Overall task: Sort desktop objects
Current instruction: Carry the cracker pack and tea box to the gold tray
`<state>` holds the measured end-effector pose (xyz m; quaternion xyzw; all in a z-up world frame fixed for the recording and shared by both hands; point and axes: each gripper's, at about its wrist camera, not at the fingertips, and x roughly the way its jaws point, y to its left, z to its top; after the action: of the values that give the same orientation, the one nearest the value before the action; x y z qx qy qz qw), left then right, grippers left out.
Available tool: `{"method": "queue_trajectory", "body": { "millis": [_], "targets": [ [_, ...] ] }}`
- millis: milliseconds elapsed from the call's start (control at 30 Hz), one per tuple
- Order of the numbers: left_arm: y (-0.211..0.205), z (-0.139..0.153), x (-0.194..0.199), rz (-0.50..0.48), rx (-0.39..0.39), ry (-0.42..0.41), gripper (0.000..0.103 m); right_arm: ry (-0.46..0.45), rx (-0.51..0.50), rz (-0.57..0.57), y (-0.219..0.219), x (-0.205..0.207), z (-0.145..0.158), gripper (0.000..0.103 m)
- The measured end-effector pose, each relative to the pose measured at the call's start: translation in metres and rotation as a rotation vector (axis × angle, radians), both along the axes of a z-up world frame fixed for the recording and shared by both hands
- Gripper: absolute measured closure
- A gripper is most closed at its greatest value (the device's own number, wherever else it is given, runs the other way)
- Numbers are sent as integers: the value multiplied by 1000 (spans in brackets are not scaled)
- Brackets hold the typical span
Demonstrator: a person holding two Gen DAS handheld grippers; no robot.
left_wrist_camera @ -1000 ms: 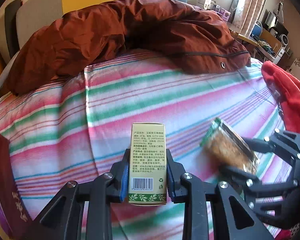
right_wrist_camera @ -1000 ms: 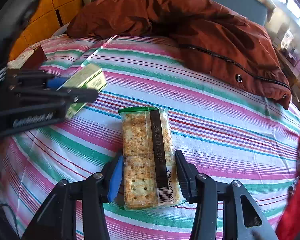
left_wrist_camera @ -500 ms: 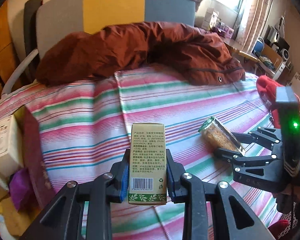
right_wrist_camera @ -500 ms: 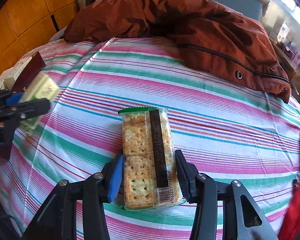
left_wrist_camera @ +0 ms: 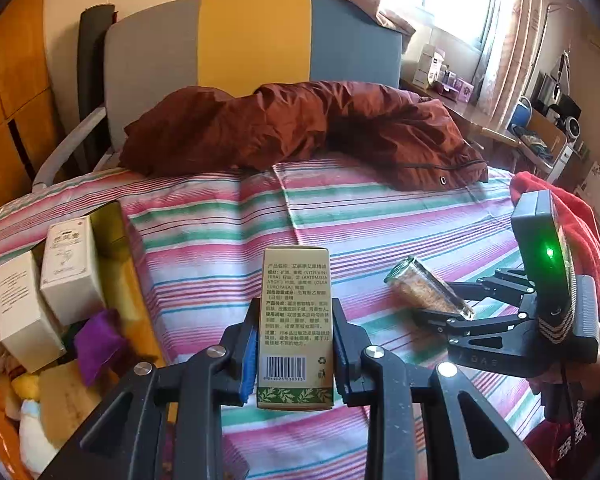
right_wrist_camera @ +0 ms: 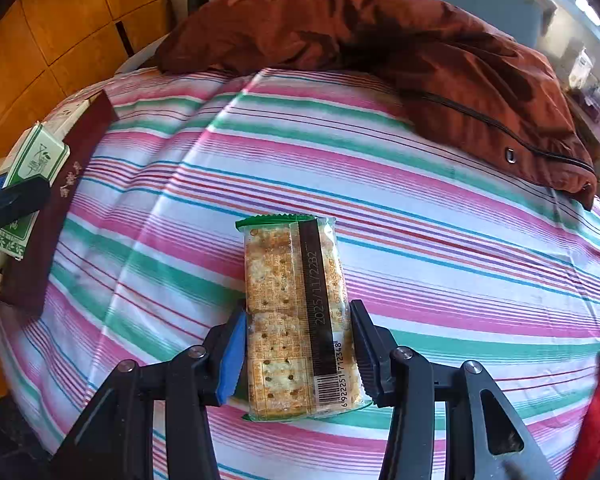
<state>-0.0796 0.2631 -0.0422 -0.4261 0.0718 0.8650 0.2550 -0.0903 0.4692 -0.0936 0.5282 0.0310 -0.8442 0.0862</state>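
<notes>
My left gripper (left_wrist_camera: 295, 350) is shut on a small beige and green carton (left_wrist_camera: 296, 324) with a barcode, held upright above the striped cloth (left_wrist_camera: 380, 216). The same carton (right_wrist_camera: 30, 184) shows at the left edge of the right wrist view, over the dark red box. My right gripper (right_wrist_camera: 299, 350) is shut on a clear packet of crackers (right_wrist_camera: 296, 312) with a green end, lifted a little over the cloth. In the left wrist view that packet (left_wrist_camera: 428, 292) sticks out of the right gripper (left_wrist_camera: 440, 310) at the right.
A dark red box (right_wrist_camera: 56, 208) at the left edge holds white cartons (left_wrist_camera: 70, 268), a purple item (left_wrist_camera: 96, 344) and other small things. A rust-brown jacket (left_wrist_camera: 320, 128) lies across the far side. Red fabric (left_wrist_camera: 572, 216) sits at the right.
My left gripper has carried the carton leftward and up, bringing the box of cartons into its view. The right gripper, still holding the crackers, has shifted slightly.
</notes>
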Motion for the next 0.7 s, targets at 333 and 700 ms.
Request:
{"method": "queue_trajectory", "body": {
  "millis": [333, 700],
  "targets": [
    [-34, 14, 12, 43, 35, 28, 73, 31, -53, 27, -39, 10, 17, 54],
    [-80, 25, 25, 111, 62, 61, 73, 72, -141, 52, -87, 28, 39, 54]
  ]
}}
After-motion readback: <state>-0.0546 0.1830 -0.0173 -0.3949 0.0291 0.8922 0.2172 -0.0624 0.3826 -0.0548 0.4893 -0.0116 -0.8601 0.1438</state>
